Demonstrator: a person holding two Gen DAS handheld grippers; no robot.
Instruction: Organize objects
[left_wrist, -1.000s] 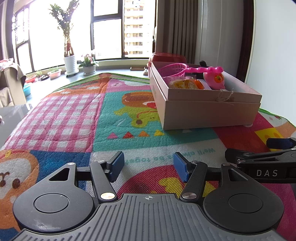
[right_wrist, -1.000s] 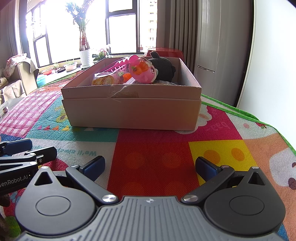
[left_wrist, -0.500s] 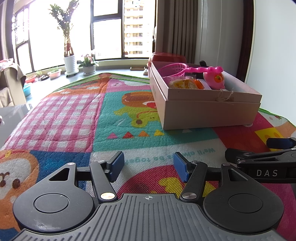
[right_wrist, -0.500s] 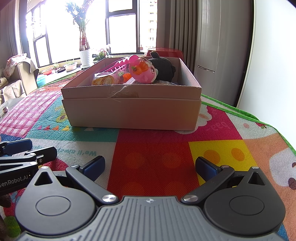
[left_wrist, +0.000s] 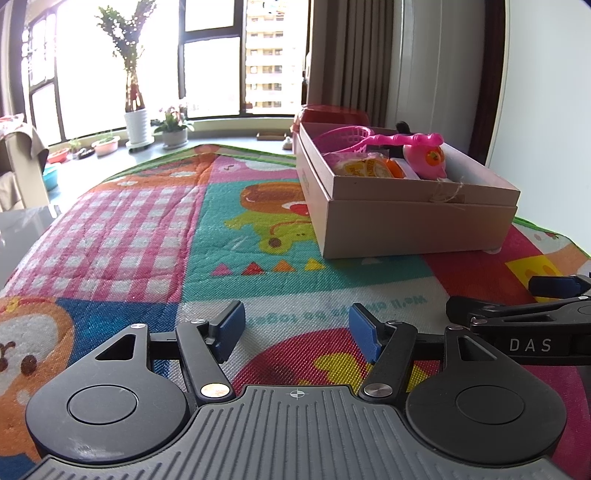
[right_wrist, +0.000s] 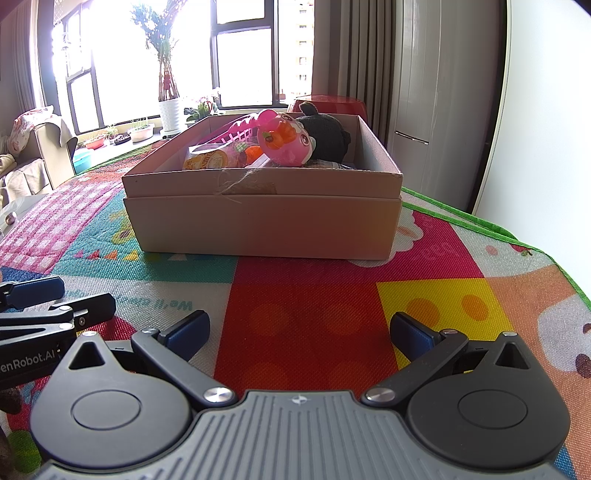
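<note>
Colourful woven play mat (left_wrist: 236, 236) covers desk; no loose objects visible on it. Cardboard box (right_wrist: 266, 218), matte, rectangular, open-topped, sits on mat ahead of both tools. Inside box: black plush toy (right_wrist: 328, 133), glossy pink plastic toy (right_wrist: 284, 142), pink plastic basket (left_wrist: 343, 134), crinkly snack packet (left_wrist: 364, 168). Sorting looks finished or nearly so. Left tool (left_wrist: 295, 326) spread, jaws just widened slightly, nothing between. Right tool (right_wrist: 299, 330) spread wide, empty.
</note>
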